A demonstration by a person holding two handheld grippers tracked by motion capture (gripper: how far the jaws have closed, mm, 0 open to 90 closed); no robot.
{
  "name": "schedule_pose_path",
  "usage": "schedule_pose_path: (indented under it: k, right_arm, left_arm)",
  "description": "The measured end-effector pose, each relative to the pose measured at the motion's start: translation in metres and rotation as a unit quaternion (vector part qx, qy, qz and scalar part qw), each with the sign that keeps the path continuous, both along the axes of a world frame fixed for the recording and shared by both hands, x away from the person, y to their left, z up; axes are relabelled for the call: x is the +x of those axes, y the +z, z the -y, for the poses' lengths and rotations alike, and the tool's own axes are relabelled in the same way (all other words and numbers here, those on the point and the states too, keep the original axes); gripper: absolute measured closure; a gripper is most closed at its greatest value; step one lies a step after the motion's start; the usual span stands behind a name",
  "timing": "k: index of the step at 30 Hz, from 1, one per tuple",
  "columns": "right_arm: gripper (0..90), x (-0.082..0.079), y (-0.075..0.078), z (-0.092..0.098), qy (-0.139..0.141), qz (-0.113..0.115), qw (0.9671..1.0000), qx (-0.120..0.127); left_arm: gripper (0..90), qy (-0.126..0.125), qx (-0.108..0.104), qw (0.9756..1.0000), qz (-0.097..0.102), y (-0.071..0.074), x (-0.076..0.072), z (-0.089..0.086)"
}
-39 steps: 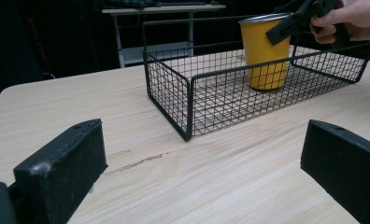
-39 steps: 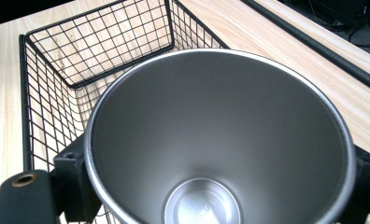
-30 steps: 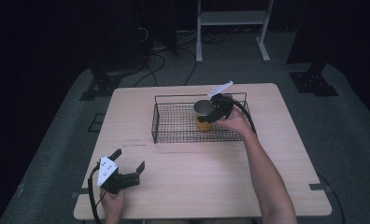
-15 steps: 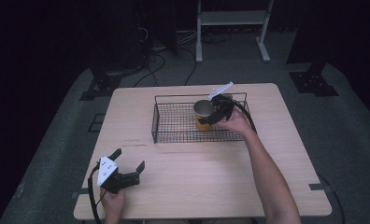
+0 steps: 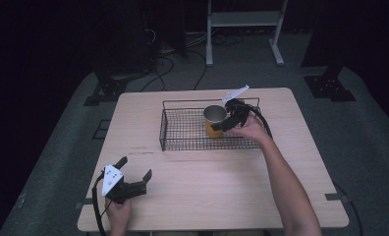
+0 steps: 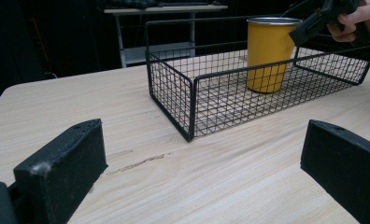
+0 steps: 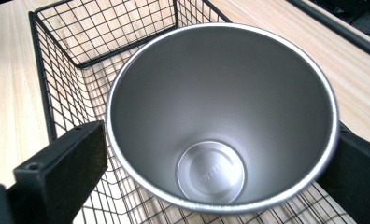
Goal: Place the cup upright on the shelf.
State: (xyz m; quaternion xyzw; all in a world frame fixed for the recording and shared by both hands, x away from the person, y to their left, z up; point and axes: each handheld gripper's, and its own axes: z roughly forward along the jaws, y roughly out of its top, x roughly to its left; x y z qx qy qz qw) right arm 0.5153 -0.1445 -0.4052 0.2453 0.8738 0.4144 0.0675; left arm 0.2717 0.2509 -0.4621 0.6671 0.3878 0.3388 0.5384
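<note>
Yellow cup (image 6: 267,53) stands upright in the wire basket (image 6: 183,98), between the right gripper (image 5: 230,118) jaws, flanked, grip unclear. Left gripper (image 5: 133,183) idle, jaws spread, empty. Placement looks nearly done; release left.

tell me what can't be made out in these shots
- Grip on the cup: in the right gripper view its rim hides where the jaws meet the wall; the high view is too small to tell contact.
- Stamped text on the cup floor: too small and blurred.
- Right gripper: cut off by the top edge in the left gripper view.
- Basket floor under the cup: hidden by the cup.
- Left gripper: open, its cable runs off the bottom edge.
</note>
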Motion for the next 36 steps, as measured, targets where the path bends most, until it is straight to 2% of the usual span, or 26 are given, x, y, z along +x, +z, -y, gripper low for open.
schedule_pose_path:
  k: [7, 24, 34, 36]
  right_arm:
    - [0.0, -0.005, 0.008, 0.007, -0.001, 0.000, 1.0000, -0.003]
    - [0.0, -0.023, 0.023, 0.034, -0.002, 0.007, 0.9999, 0.011]
    - [0.0, -0.031, 0.036, 0.047, -0.008, 0.015, 0.9994, 0.031]
    - [0.0, -0.034, 0.038, 0.051, -0.008, 0.022, 0.9990, 0.038]
  left_arm:
    - [0.0, 0.001, 0.001, 1.0000, 0.000, 0.000, 0.000, 0.000]
    - [0.0, -0.001, 0.007, 1.0000, 0.002, 0.000, 0.000, 0.001]
    - [0.0, 0.000, 0.008, 1.0000, 0.001, 0.000, 0.000, 0.001]
    - [0.0, -0.001, 0.008, 1.0000, 0.002, 0.000, -0.001, 0.001]
